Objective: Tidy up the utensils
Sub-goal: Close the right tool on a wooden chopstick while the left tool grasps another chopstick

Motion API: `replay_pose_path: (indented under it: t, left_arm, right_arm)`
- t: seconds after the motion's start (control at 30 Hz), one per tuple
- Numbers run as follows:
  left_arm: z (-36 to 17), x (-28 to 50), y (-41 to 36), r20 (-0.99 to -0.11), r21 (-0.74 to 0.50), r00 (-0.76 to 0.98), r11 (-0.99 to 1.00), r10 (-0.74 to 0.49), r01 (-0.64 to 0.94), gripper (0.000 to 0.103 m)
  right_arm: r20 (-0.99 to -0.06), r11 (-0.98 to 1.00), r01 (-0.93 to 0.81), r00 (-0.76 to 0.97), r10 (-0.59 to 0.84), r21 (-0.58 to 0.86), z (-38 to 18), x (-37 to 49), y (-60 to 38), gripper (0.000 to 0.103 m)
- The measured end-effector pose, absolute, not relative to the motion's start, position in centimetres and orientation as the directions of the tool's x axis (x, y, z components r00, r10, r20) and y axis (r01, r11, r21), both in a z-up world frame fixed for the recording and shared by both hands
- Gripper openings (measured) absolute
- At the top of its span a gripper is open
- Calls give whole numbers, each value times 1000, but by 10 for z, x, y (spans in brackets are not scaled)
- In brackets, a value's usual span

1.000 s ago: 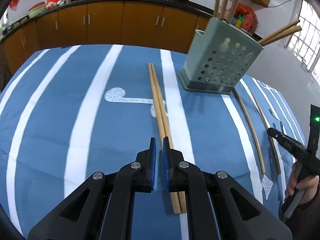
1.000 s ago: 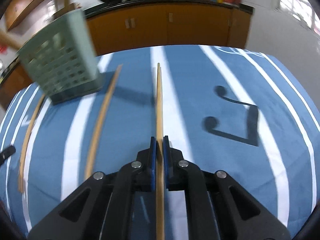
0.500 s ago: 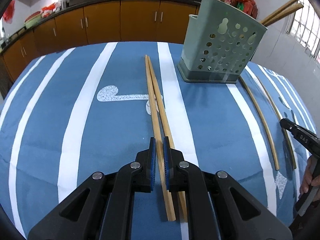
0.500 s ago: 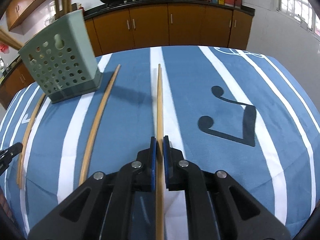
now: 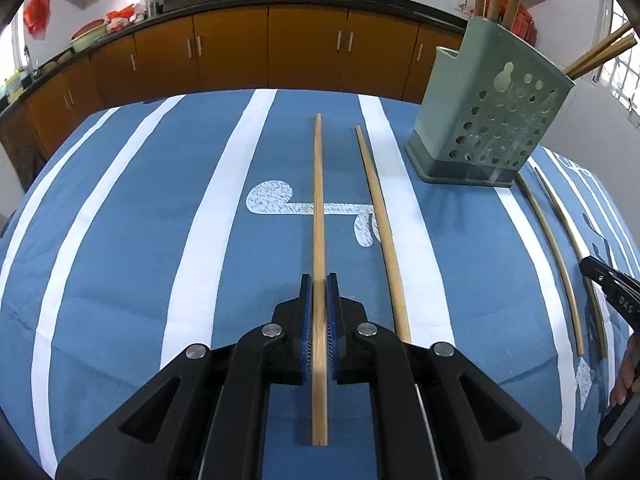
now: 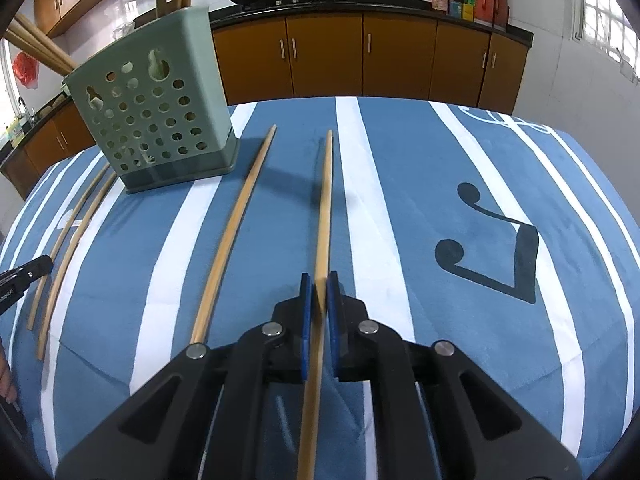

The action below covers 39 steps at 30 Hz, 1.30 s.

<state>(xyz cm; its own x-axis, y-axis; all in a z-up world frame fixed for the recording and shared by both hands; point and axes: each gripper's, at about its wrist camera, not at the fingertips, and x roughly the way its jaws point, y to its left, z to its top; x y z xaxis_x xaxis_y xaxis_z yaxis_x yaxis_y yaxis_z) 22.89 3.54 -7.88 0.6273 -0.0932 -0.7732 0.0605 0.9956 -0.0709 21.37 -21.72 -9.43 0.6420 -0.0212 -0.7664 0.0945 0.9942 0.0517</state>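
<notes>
My left gripper [image 5: 319,280] is shut on a wooden chopstick [image 5: 318,200] that points forward over the blue striped cloth [image 5: 120,240]. A second chopstick [image 5: 380,224] lies on the cloth just right of it. My right gripper [image 6: 319,280] is shut on another chopstick [image 6: 325,200], with a loose chopstick [image 6: 236,224] lying to its left. The pale green perforated utensil holder [image 5: 488,120] stands at the right in the left wrist view and at the left in the right wrist view [image 6: 152,120], with several chopsticks standing in it.
Two more chopsticks [image 5: 556,252] lie on the cloth beside the holder, also in the right wrist view [image 6: 68,248]. Orange cabinets [image 5: 280,48] and a counter with pans run along the back wall. The table edge curves away on all sides.
My left gripper has closed on one chopstick of the pair and lifted it apart from the other. My right gripper still holds its chopstick and has shifted slightly, with the holder nearer.
</notes>
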Motion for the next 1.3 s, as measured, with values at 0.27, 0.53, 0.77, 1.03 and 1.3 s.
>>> replay_pose_path:
  t: [0.27,0.53,0.77,1.03,1.3]
  left_arm:
    - [-80,229,40,-764,-115,632,991,-128,63,8]
    - [-80,229,42,-762,-136,632,989,-144,61,8]
    - [-80,229,43,-763,-132,631,989,-141,61,8]
    - [-79,226,37,-767,-96,631,993,-116,67,8]
    - [-79,224,33,-774,-53,626,995,-94,83,7]
  right_arm:
    - [-767,993,95,642,-11,65,-94,214,-219,9]
    - [-768,994,95,641,-17,57,-94,214,-218,9]
    - [-767,994,95,641,-17,57,-94,214,-218,9]
    - [-768,994,99,640,-20,57,-95,210,-218,10]
    - [-771,994,92,637,-9,65,-94,208,-220,8]
